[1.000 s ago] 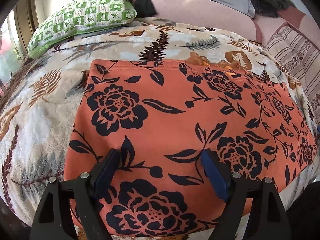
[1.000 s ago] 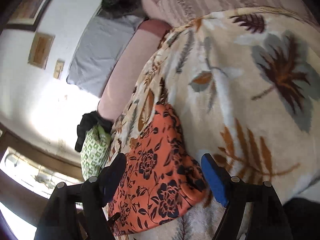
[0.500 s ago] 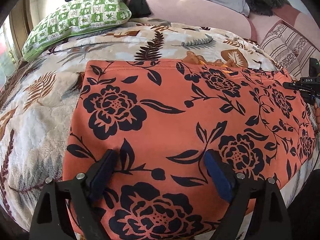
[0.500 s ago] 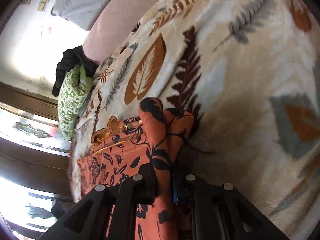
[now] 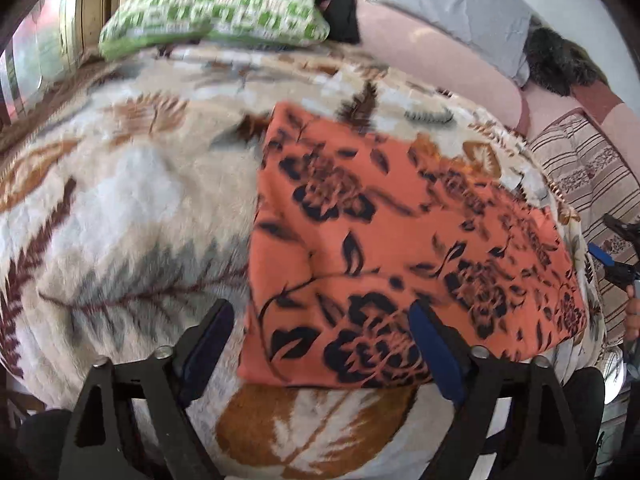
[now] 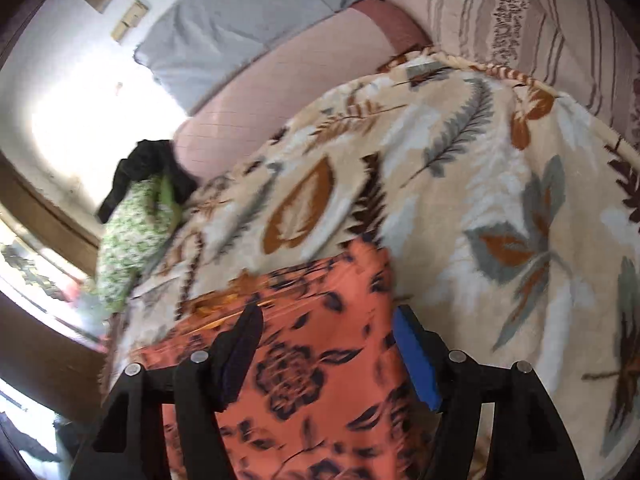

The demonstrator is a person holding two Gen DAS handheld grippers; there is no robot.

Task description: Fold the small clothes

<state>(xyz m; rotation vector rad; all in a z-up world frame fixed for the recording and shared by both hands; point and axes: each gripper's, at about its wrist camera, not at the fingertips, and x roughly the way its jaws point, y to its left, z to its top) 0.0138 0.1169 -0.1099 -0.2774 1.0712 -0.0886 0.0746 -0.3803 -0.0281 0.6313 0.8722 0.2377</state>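
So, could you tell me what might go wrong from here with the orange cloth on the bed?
The left claw is closing with only the near left corner of the orange floral cloth between its fingers, so it could pinch the plush blanket too. The right claw is opening over the cloth's far edge, where loose layers may spring apart. A ridge runs across the cloth in the left view, so the next fold could set a crease.

Thin smooth matt orange cloth (image 5: pixel 400 240) with dark floral print, plush fleecy blanket (image 5: pixel 120 208), woven-looking green check pillow (image 5: pixel 216 12), blurred, matt black plastic hand-held gripper (image 5: pixel 320 344) frames, shiny metal screws, blue rubbery pads (image 5: pixel 436 352)
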